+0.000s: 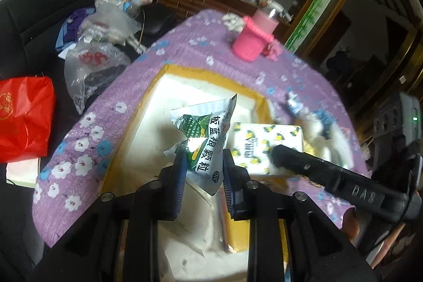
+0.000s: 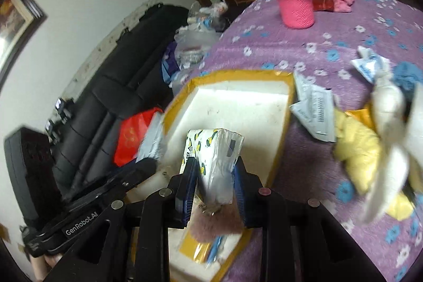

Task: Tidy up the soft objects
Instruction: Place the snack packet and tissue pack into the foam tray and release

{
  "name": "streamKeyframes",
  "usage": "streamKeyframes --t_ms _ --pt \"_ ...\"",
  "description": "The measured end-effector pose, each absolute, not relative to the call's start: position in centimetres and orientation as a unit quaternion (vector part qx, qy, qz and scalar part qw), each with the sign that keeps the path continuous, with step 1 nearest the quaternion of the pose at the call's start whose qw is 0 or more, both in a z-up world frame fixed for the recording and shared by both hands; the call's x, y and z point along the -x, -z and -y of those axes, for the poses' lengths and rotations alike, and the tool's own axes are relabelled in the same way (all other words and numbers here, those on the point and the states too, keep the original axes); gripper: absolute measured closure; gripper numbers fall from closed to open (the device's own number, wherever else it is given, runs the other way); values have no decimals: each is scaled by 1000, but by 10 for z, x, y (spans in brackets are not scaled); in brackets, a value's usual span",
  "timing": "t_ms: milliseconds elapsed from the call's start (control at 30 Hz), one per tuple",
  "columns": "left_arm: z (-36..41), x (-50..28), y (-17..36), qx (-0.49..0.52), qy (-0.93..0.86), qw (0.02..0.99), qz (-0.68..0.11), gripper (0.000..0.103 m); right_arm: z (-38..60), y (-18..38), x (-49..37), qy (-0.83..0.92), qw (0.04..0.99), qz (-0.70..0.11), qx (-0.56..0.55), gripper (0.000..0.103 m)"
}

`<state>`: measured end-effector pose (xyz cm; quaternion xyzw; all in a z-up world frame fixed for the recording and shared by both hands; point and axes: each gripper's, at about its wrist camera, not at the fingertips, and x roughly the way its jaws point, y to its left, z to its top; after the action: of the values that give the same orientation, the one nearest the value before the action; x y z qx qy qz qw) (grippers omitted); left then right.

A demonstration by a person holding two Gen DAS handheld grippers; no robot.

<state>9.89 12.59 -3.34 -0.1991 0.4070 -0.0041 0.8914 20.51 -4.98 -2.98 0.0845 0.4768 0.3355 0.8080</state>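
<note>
My left gripper (image 1: 202, 171) is clenched on a green-and-white foil sachet printed with Chinese characters (image 1: 205, 139); its blue-padded fingers (image 1: 178, 176) press the sachet from both sides, holding it above the white foam box with yellow tape round its rim (image 1: 169, 86). My right gripper (image 2: 215, 181) is closed on a soft tissue pack in clear plastic printed with small yellow-and-black figures (image 2: 208, 149), gripped at its near end, also over the same box (image 2: 238, 107). In the left wrist view the tissue pack (image 1: 264, 142) sits just right of the sachet, with the right gripper's black body (image 1: 330, 176) reaching in from the right.

The box rests on a purple cloth with white and blue flowers (image 2: 304, 54). To the right of the box lie white paper packets with barcodes (image 2: 314, 107), and beyond them a yellow-and-white soft bundle (image 2: 370, 139), blurred. At the far side of the cloth stands a bottle in a pink knitted sleeve (image 2: 294, 1), upright, with a pink knitted piece (image 2: 343, 0) near its right.

Left of the table, a red plastic bag (image 1: 23, 118) and clear plastic bags (image 1: 95, 62) lie against a black sofa (image 1: 39, 12).
</note>
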Motion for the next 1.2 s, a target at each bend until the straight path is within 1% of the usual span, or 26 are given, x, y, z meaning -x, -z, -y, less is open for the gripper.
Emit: streamKeyframes --t_ms 33,133,167,233,267,300,400,700,1000,1200 --pt "-126 -103 38 197 4 889 -414 79 42 34 -206 -332 811 -476 -72 76" --pt "-126 -116 54 197 10 879 -435 76 27 43 -204 -317 818 -477 -41 71" --pt "-128 -118 60 206 6 874 -441 76 24 43 -201 -314 821 -475 -35 65" --pt "-129 -118 63 207 -7 869 -449 66 24 38 -195 -311 828 -466 -33 57" --pt "-129 -116 62 207 -6 871 -446 56 25 35 -192 -313 830 -461 -34 50" --pt "-128 -114 61 206 -5 873 -442 50 27 30 -188 -314 834 -453 -34 44" --pt "-125 -103 51 206 -4 885 -418 49 35 21 -177 -313 846 -431 -28 39" --pt "-98 -77 25 205 11 899 -386 49 85 8 -143 -306 863 -401 -37 32" --pt "-58 -81 13 174 21 904 -390 49 133 0 -119 -279 883 -376 -34 32" --pt "-37 -87 13 156 23 903 -401 49 158 0 -114 -272 885 -375 -46 32"
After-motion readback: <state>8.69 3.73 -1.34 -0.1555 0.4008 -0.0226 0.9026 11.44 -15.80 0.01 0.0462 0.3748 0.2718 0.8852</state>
